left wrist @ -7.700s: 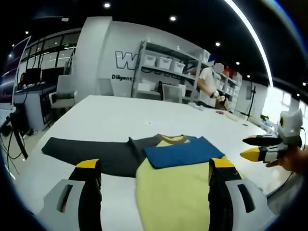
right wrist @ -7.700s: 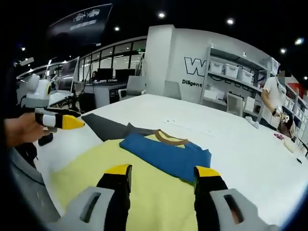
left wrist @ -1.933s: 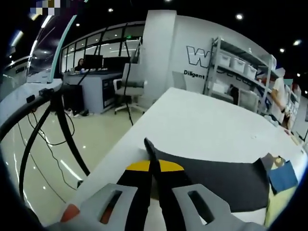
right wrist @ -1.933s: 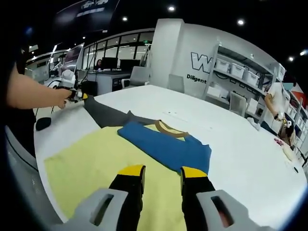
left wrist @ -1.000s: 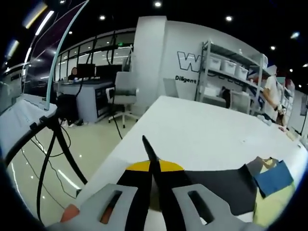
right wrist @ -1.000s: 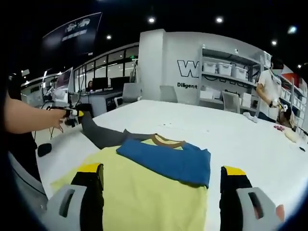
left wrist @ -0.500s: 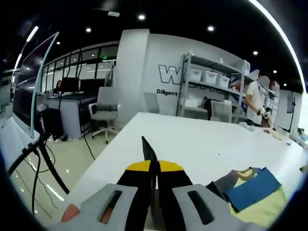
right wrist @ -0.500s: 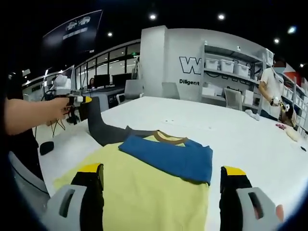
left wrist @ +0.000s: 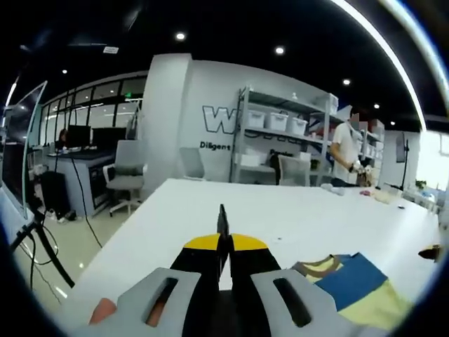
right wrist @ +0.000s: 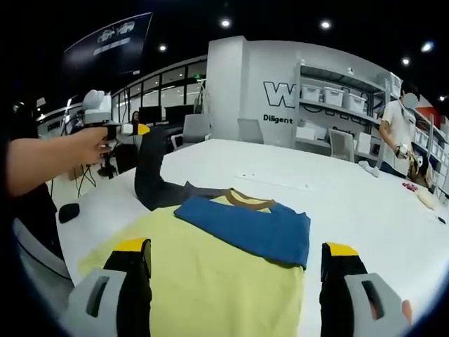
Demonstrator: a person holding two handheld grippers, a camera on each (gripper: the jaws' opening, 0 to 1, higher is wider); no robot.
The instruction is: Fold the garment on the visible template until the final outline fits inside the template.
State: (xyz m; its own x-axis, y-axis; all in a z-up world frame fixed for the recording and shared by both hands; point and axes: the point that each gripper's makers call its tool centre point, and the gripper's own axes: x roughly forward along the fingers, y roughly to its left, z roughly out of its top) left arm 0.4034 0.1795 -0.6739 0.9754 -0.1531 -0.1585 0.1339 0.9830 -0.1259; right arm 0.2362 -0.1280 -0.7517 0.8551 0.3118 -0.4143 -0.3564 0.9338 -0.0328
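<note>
A yellow garment (right wrist: 210,281) lies flat on the white table (right wrist: 337,203), with a brown collar (right wrist: 245,199). Its blue sleeve (right wrist: 245,226) is folded across the chest. The dark grey sleeve (right wrist: 151,175) rises off the table, and my left gripper (right wrist: 132,129) is shut on its cuff, held up at the left by a hand (right wrist: 84,151). In the left gripper view a thin edge of grey cloth (left wrist: 222,221) sticks up between the shut left gripper (left wrist: 223,242); the blue sleeve (left wrist: 351,277) and yellow body (left wrist: 384,309) lie lower right. My right gripper (right wrist: 236,256) is open wide over the yellow body.
The table's left edge (right wrist: 84,232) drops to the floor. Shelves with white bins (right wrist: 330,98) and a standing person (right wrist: 398,133) are at the back. Office chairs (left wrist: 123,168) and desks stand left. Small items (right wrist: 421,193) lie on the far right of the table.
The left gripper has lifted the grey sleeve off the table and swung it up and toward the garment. The right gripper's jaws went from nearly shut to wide open.
</note>
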